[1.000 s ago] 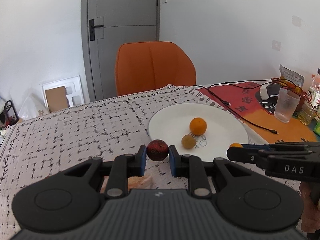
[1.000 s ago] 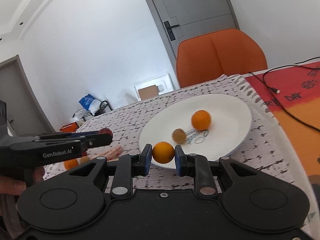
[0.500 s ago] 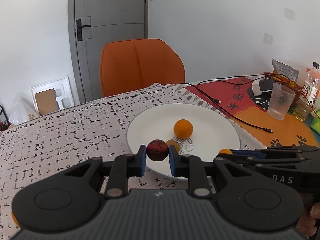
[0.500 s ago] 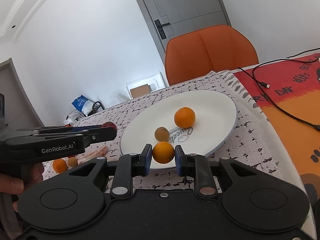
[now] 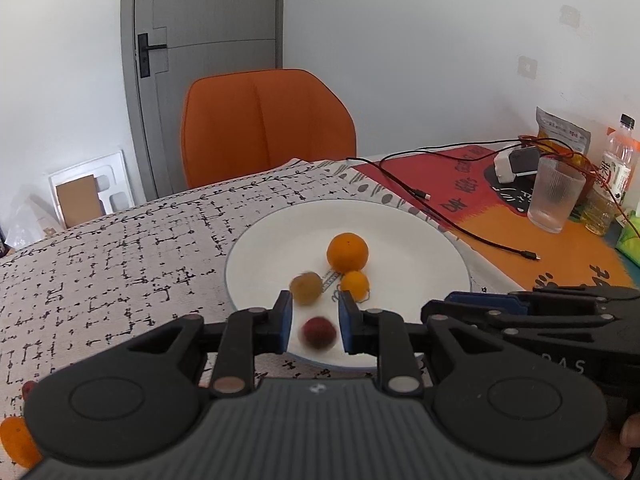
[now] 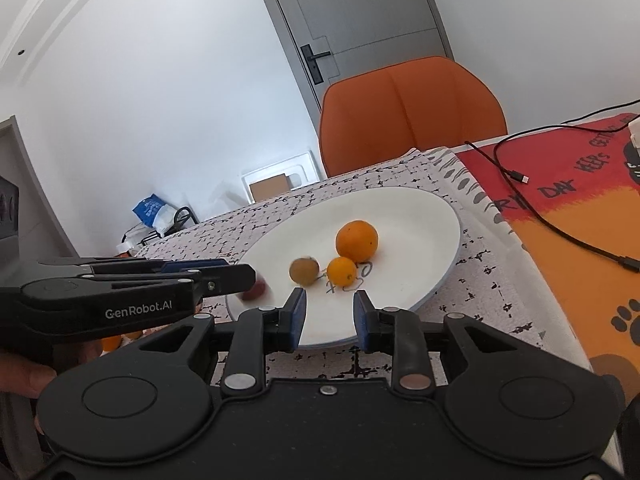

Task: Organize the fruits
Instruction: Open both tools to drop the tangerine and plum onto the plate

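**A:** How far along were you with the fruit?

**B:** Your left gripper had its jaws opening, and the blurred dark red round fruit sat loose between the blue pads with a gap on each side, over the near rim of the wide white ceramic plate. Your right gripper was opening too, and nothing was between its jaws. The small orange round fruit lay on the plate just ahead of that gripper, touching the larger orange citrus fruit beyond it. The brownish-yellow round fruit lay just left of the small one.

**A:** So what did you have left?

**B:** I judged four fruits as good as plated. At least one more orange fruit lay on the patterned tablecloth, below and left of your left gripper, so some gathering remained.

**A:** What couldn't you make out?

**B:** The red fruit was smeared, so I couldn't tell whether it had landed or was mid-drop. From the right wrist, your left gripper covered most of it. The leftover fruit was cut off at the frame edge, and the gripper bodies hid the cloth nearest you, so more could have been there
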Demonstrator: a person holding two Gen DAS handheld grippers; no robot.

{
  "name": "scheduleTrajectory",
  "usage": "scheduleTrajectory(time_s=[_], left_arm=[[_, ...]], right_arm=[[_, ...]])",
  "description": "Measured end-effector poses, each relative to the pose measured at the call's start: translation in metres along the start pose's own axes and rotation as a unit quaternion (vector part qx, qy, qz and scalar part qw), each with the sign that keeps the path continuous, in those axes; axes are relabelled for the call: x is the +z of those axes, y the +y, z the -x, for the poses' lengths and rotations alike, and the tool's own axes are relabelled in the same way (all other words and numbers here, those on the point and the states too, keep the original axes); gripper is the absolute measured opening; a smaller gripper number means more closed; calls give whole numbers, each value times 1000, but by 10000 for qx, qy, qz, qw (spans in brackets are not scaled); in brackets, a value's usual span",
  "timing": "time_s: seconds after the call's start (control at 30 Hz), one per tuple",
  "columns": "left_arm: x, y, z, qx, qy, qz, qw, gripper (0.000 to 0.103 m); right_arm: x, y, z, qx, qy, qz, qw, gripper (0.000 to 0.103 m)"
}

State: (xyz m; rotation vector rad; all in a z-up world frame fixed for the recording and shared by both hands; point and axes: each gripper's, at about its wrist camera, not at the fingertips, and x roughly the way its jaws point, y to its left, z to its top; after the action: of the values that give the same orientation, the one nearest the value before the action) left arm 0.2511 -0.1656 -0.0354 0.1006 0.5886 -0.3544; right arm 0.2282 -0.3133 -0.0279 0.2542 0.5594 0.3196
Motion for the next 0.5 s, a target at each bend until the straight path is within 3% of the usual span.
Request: scheduleTrajectory(time_s=[0.3, 0.5], left_arm=[[-5, 11, 17, 137, 85, 72, 9998, 28], [-9, 20, 34, 270, -2, 160, 9995, 47]], right_arm=[[-2, 3, 7, -19, -43, 7, 10000, 42], [-2, 11, 12, 12, -103, 82, 9999, 54]])
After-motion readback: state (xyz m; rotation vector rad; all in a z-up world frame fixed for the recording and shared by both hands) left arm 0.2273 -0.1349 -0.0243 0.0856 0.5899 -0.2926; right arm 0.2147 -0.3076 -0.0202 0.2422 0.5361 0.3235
